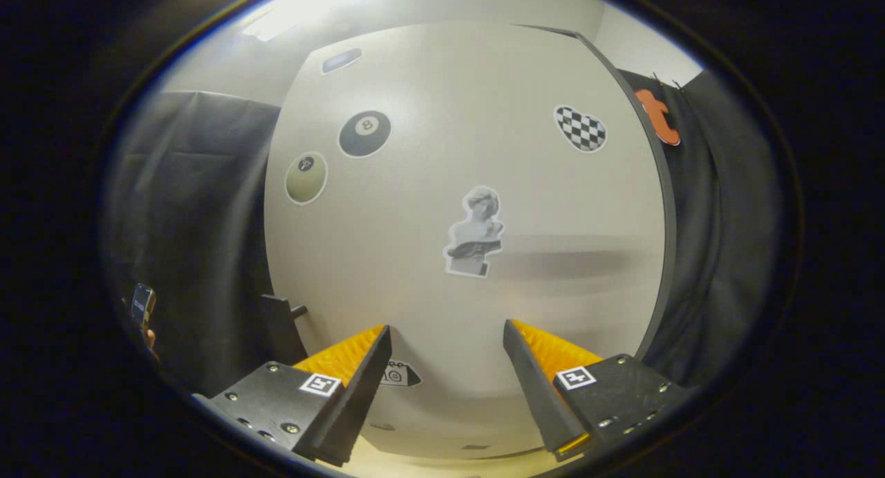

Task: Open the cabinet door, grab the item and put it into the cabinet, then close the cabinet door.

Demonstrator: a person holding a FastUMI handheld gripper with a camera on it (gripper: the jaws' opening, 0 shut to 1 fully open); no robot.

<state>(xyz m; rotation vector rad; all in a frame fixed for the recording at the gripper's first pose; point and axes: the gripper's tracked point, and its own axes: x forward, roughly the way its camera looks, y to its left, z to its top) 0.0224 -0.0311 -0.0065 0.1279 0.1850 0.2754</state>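
- Facing a big flat cream-white cabinet door (442, 187) straight ahead of the hand-held gripper (447, 367), close up, plastered with stickers: a black eight-ball sticker (364, 133), a pale round sticker (305, 178) below it, a checkered heart-ish sticker (581, 129) off to the right, a grey statue-bust sticker (476, 232) just beyond the fingers.
- Hand-held gripper fingers spread well apart, nothing between them, not touching the door as far as can be told.
- Door looks shut, so no telling what's inside the cabinet. Contents totally hidden.
- Handling guess: rigid smooth panel, probably laminated board, slick face, so no pinching it flat. Needs an edge or a handle. Dark edge strip (660, 208) runs down the door's right side, likely the free edge or the side panel, hard to say which.
- Small black bracket-like piece with a knob (282, 326) sits to the left of the left finger, near the door's left edge. Could be a handle or part of a stand, can't tell.
- Should swing light on hinges, but stiff fingers on a slick edge could slip, so hook behind rather than squeeze.
- Item to stash: can't pick it out for sure. Small shiny thing (143, 304) far left, beyond the left finger against the dark cloth, too blurry to name.
- Strip of pale worktop (415, 457) under the fingers.
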